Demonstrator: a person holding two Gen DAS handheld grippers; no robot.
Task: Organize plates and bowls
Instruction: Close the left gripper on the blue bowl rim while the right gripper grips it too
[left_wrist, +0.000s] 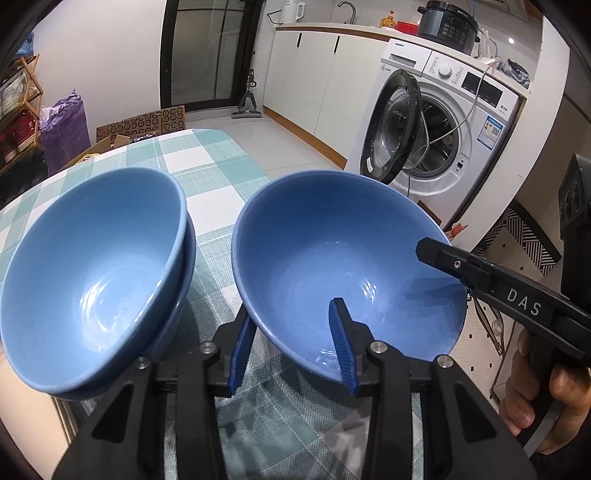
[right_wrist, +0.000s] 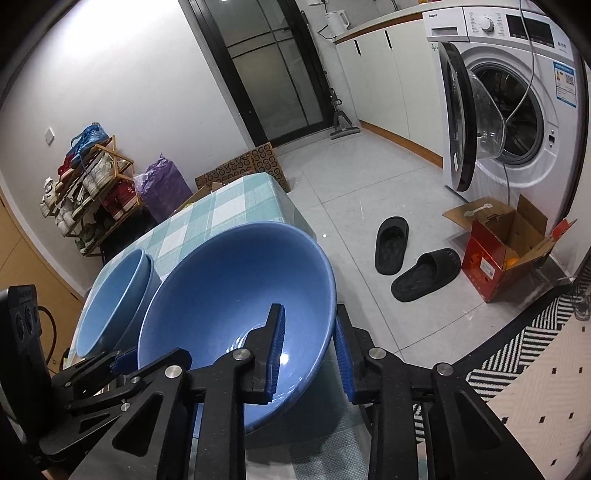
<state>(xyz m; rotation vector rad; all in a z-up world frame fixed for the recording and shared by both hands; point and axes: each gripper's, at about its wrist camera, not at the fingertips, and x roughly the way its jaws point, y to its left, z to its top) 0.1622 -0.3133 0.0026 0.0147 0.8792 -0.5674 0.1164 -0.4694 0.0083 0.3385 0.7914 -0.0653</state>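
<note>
A single blue bowl (left_wrist: 332, 251) sits tilted near the right edge of the table (left_wrist: 207, 177), which has a green and white checked cloth. My left gripper (left_wrist: 295, 310) is shut on its near rim, one blue pad inside and one outside. My right gripper (right_wrist: 308, 308) is shut on the same blue bowl (right_wrist: 229, 288) at its right rim, wall between the pads. In the left wrist view the right gripper (left_wrist: 424, 254) comes in from the right with only its upper finger showing. A stack of two blue bowls (left_wrist: 92, 277) stands just left of the held bowl.
The table's right edge drops to a tiled floor with two black slippers (right_wrist: 391, 243) and an open cardboard box (right_wrist: 498, 251). A washing machine (left_wrist: 461, 122) stands with its door open. A shoe rack (right_wrist: 85, 192) and purple bag (right_wrist: 164, 184) sit beyond the table. A hand (left_wrist: 535, 387) holds the right gripper.
</note>
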